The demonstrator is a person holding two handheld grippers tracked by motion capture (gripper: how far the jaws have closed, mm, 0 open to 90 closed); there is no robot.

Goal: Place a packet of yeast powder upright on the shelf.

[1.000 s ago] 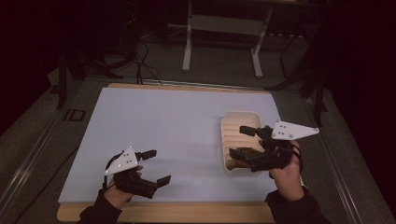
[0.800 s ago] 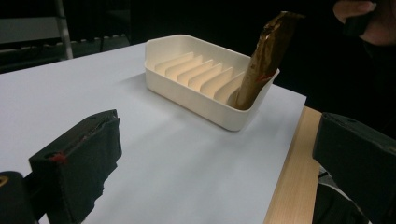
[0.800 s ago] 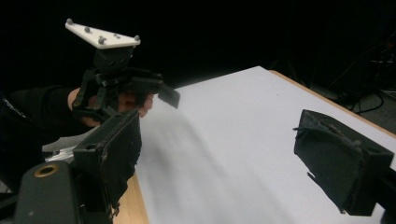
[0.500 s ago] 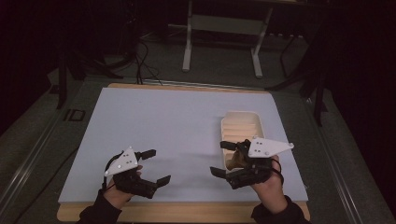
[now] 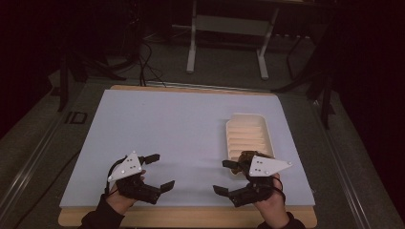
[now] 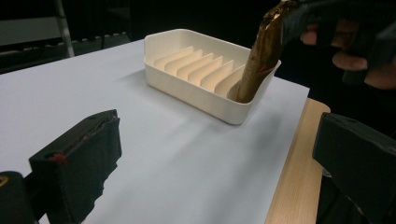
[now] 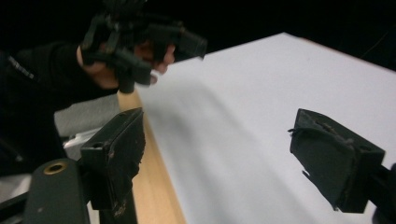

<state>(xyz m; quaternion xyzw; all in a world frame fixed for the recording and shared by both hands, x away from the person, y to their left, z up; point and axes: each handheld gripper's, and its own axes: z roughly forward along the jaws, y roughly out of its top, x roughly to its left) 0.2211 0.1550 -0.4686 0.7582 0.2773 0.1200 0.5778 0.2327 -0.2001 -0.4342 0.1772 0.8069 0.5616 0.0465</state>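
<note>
A cream ribbed tray (image 5: pixel 248 116) (image 6: pixel 187 81) lies on the right side of the white mat (image 5: pixel 181 124). A long brown thing (image 6: pixel 261 56) (image 5: pixel 244 156) stands tilted in the tray's near corner. Its top end meets the black body of my right gripper, and I cannot tell what holds it there. My right gripper (image 5: pixel 220 176) (image 7: pixel 224 149) is open near the front edge, just left of the tray's near end, jaws pointing left with nothing between them. My left gripper (image 5: pixel 161 171) (image 6: pixel 215 163) is open at the front left, jaws pointing toward the tray.
The mat covers a wooden table whose bare edge (image 5: pixel 191 217) (image 7: pixel 154 186) runs along the front. Behind the table stand a metal frame (image 5: pixel 227 43) and loose cables (image 5: pixel 143 62) on the dark floor. In the right gripper view the left hand and its gripper (image 7: pixel 140 42) show beyond.
My right gripper has drawn back from over the tray to the front edge and moved left. The left gripper has not moved.
</note>
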